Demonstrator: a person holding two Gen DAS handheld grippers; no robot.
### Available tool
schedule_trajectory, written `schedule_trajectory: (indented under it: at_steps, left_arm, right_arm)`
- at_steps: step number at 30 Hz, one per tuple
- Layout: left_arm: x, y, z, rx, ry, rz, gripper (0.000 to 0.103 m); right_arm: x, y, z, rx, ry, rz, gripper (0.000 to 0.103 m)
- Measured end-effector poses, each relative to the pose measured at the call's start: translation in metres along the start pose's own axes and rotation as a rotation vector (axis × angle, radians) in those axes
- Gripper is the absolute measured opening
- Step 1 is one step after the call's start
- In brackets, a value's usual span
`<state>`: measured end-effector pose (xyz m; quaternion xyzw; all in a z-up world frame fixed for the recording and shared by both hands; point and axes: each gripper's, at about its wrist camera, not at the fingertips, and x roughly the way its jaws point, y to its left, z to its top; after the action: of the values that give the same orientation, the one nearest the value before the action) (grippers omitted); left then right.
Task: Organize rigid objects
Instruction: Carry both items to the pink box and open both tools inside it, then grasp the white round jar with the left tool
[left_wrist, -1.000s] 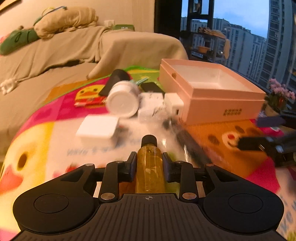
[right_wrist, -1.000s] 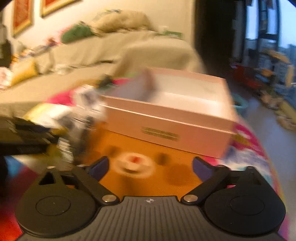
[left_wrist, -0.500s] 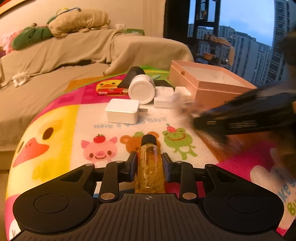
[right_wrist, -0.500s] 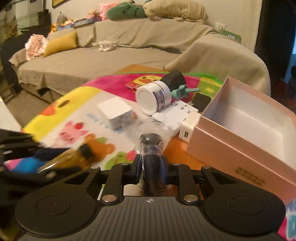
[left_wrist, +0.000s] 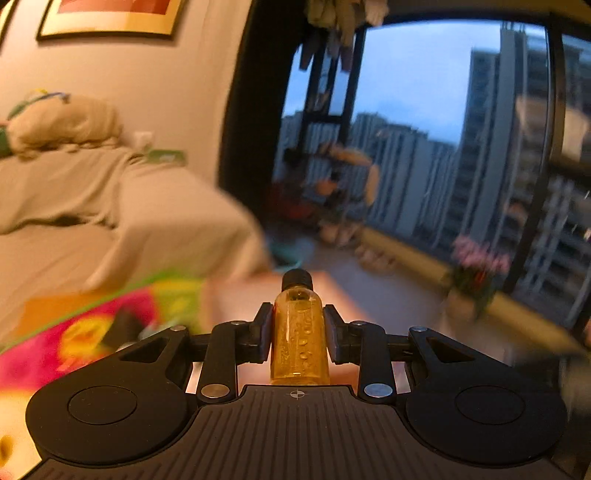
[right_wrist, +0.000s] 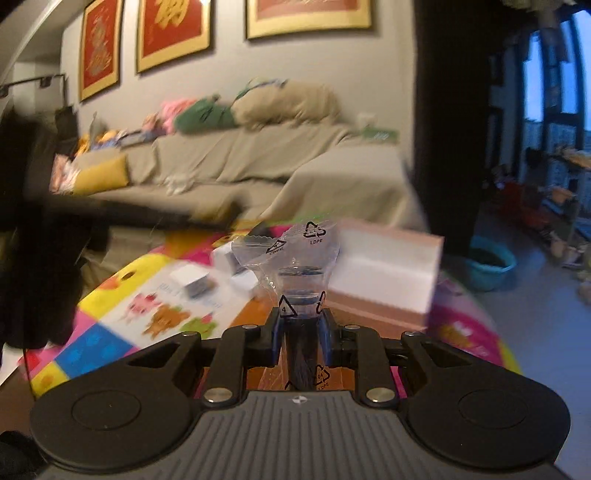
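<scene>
Between the fingers of the left gripper (left_wrist: 297, 334) sits an amber bottle (left_wrist: 299, 332) with a black cap, pinched at mid-body with the cap pointing forward and the base toward the camera. The right gripper (right_wrist: 301, 332) has just closed its jaws and now pinches a dark item sealed in a clear plastic bag (right_wrist: 295, 254); what the item is cannot be told through the crinkled film. Both loads are off the surface. The bag is the likelier trouble: slick film between pad and object may let the item slide out, and the loose top could snag the rim of the pink box (right_wrist: 388, 266) if it goes in low. The bottle is smooth and round, so it could twist or slip in the pads during a quick swing. The two grippers are close together, and one shows as a dark smear at the left of the right wrist view, so a bump seems possible. Below lies a bright cartoon play mat (right_wrist: 122, 314), with small white blocks (right_wrist: 192, 280) beside the open box. Beyond stand a covered beige sofa (right_wrist: 221, 162), framed red prints (right_wrist: 173, 33), and a large window (left_wrist: 424, 129) facing towers at dusk.
</scene>
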<state>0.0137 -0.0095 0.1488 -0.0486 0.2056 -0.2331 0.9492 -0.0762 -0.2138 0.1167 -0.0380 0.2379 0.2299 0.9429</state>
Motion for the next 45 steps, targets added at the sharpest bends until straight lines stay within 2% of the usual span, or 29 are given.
schedule_trajectory:
  at_steps: [3,6,9,12,15,18,19,21,23,26,30,33,37,40,42,45]
  left_arm:
    - [0.038,0.002,0.022,-0.04,-0.009,0.004,0.033]
    - [0.035,0.012,0.015,-0.049,-0.034,0.022,0.033]
    - [0.01,0.023,-0.014,-0.051,-0.036,0.058,0.033]
    - [-0.021,0.033,-0.052,-0.012,0.007,0.089,0.033]
    - [-0.042,0.039,-0.083,0.009,0.068,0.11,0.033]
    - [-0.054,0.054,-0.109,0.0,0.152,0.164,0.033]
    - [-0.054,0.06,-0.113,-0.002,0.17,0.189,0.033]
    - [-0.058,0.072,-0.121,-0.008,0.185,0.246,0.033]
    - [-0.063,0.088,-0.123,-0.032,0.174,0.277,0.033]
    - [-0.063,0.103,-0.12,-0.065,0.149,0.316,0.033]
    - [-0.051,0.121,-0.103,-0.076,0.092,0.36,0.033]
    - [-0.033,0.139,-0.089,-0.116,0.077,0.386,0.033]
    - [-0.009,0.152,-0.066,-0.197,0.071,0.303,0.033]
    - [0.008,0.15,-0.044,-0.184,0.06,0.297,0.033]
    - [0.028,0.15,-0.027,-0.172,0.095,0.29,0.033]
    - [0.065,0.149,-0.014,-0.111,0.248,0.333,0.033]
  right_arm:
    - [0.003,-0.011,-0.002,0.036,-0.002,-0.03,0.02]
    - [0.001,-0.022,-0.007,0.066,0.001,-0.03,0.02]
    - [-0.002,-0.038,0.001,0.11,-0.017,-0.035,0.02]
    - [-0.002,-0.052,0.02,0.164,-0.048,-0.015,0.02]
    - [0.022,-0.064,0.058,0.206,-0.074,-0.008,0.02]
    - [0.062,-0.071,0.094,0.249,-0.075,-0.014,0.022]
    - [0.079,-0.072,0.103,0.254,-0.071,-0.022,0.026]
    - [0.108,-0.067,0.113,0.235,-0.045,-0.067,0.06]
    - [0.123,-0.057,0.108,0.191,-0.026,-0.114,0.063]
    - [0.129,-0.04,0.085,0.115,0.017,-0.132,0.066]
    - [0.121,-0.014,0.037,0.018,0.073,-0.123,0.068]
    - [0.11,0.0,0.0,-0.03,0.1,-0.101,0.071]
    - [0.101,0.009,-0.031,-0.004,0.126,-0.075,0.075]
    - [0.1,0.011,-0.045,0.014,0.131,-0.065,0.076]
    - [0.104,0.013,-0.049,0.02,0.14,-0.061,0.076]
    - [0.108,0.015,-0.051,0.012,0.155,-0.064,0.076]
